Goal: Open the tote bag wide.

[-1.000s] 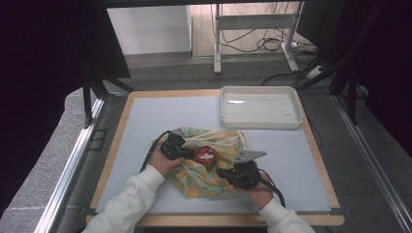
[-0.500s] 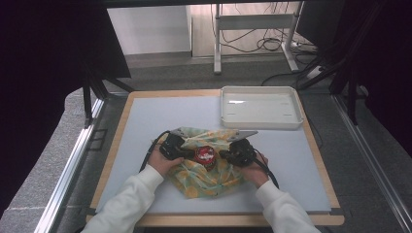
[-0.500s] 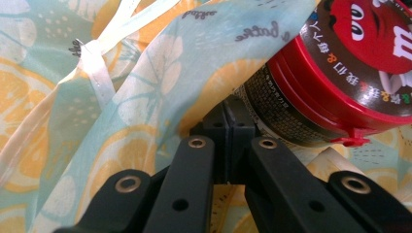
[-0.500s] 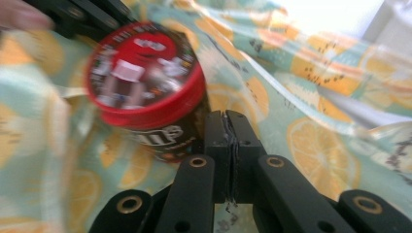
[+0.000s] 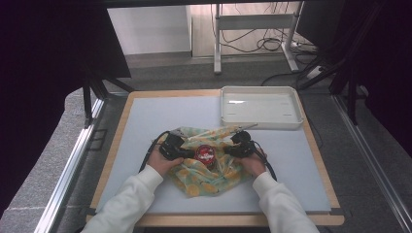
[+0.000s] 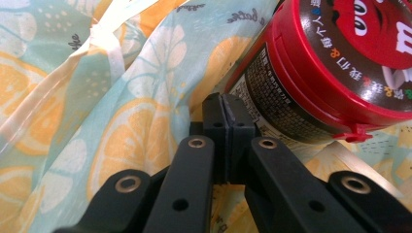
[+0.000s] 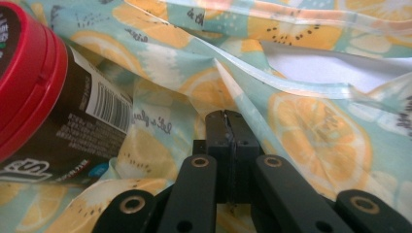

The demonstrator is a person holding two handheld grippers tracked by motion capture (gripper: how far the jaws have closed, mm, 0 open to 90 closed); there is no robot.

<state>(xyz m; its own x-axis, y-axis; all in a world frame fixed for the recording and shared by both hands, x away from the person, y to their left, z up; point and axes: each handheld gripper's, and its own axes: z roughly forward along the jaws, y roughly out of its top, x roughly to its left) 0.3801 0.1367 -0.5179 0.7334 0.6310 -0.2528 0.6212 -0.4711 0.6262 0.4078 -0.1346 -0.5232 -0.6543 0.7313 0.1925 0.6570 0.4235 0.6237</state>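
Note:
A jar with a red lid (image 5: pixel 205 154) lies tilted in a crumpled cloth bag (image 5: pixel 204 177) printed with orange and lemon slices, in the middle of the table. My left gripper (image 5: pixel 187 154) is at the jar's left side. In the left gripper view its jaws (image 6: pixel 224 104) are shut on a fold of the cloth (image 6: pixel 121 136), right beside the jar (image 6: pixel 340 63). My right gripper (image 5: pixel 228 151) is at the jar's right side. In the right gripper view its jaws (image 7: pixel 226 121) are shut on the cloth (image 7: pixel 316 131), with the jar (image 7: pixel 73 116) to their left.
A shallow white tray (image 5: pixel 260 119) stands at the back right of the pale blue mat (image 5: pixel 160 116), just beyond the cloth. The mat lies on a wooden-edged table (image 5: pixel 116 145). Metal frame legs and cables are on the floor behind.
My right gripper has moved forward from the cloth's near right corner to the jar's right side. My left gripper has stayed beside the jar.

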